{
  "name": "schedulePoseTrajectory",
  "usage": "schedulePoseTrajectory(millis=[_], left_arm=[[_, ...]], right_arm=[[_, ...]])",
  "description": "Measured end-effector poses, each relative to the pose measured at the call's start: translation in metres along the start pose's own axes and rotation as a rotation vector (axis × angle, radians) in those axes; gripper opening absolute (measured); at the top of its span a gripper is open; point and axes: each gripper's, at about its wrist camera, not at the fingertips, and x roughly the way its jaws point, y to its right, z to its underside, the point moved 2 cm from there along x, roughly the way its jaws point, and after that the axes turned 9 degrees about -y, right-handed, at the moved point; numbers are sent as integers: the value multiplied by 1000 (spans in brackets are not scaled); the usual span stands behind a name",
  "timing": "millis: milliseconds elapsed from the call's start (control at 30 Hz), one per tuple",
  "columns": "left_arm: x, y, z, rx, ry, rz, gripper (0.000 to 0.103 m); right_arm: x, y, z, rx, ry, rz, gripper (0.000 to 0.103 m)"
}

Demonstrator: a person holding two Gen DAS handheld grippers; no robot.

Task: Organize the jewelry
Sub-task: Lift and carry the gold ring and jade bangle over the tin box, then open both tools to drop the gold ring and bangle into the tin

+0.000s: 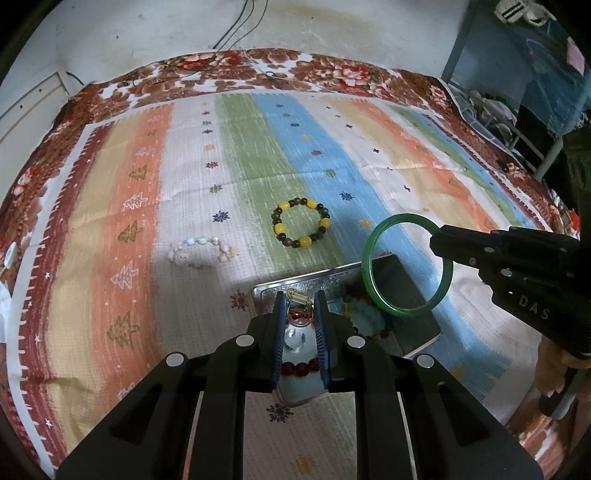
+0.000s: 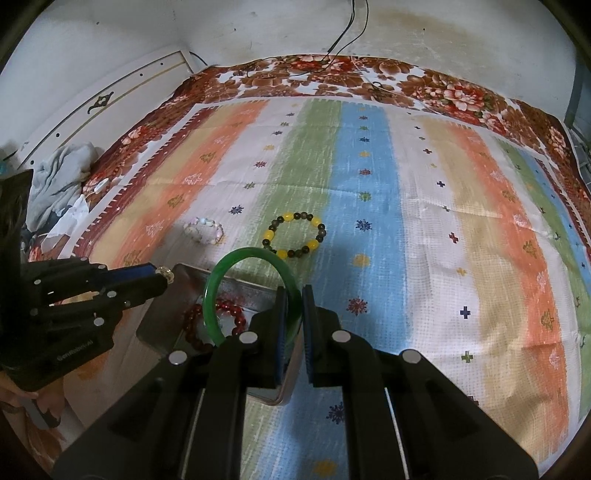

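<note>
Both grippers hang over the metal tray (image 1: 306, 280) at six o'clock on the striped cloth (image 1: 332, 155): the right gripper (image 2: 294, 295) pinches a green bangle (image 2: 236, 260), the left gripper (image 1: 301, 299) pinches a small gold trinket (image 1: 297, 296). Red beads (image 2: 229, 306) lie in the tray, while a yellow-and-dark bracelet (image 1: 301, 222) at twelve o'clock and a pale bracelet (image 1: 201, 251) at ten o'clock lie beyond it.

1. Left wrist fisheye: mounted behind the left gripper (image 1: 300, 306), looking steeply down along its fingers at the striped cloth (image 1: 236, 155), close above the metal tray (image 1: 295, 278).
2. Right wrist fisheye: mounted behind the right gripper (image 2: 294, 306), facing the same way, tilted steeply down, equally close, set to the tray's (image 2: 184, 273) right.
3. Shared ground: tray, yellow-and-dark bead bracelet (image 1: 301, 223) (image 2: 294, 236), pastel bead bracelet (image 1: 201, 251) (image 2: 205, 229), green bangle (image 1: 406, 264) (image 2: 236, 291), far wall (image 1: 332, 26) (image 2: 147, 29).
4. Each gripper visible in the other view, at its side edge.
</note>
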Motion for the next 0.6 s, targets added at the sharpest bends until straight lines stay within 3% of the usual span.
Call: schedulePoseTrajectory(millis=[267,333,467,600], left_arm=[[0,2,0,8,-4,2,16],[0,1,0,7,-4,-10,39],[0,-3,-3,-8,1,-22,46],[-1,-9,-5,-33,1,-24,47]], right_arm=[[1,-2,1,1,-9,-6,11],[3,1,0,18,-9,-10,15],[0,6,-2,33,11,17,38],[-1,10,-4,40,14,14,38]])
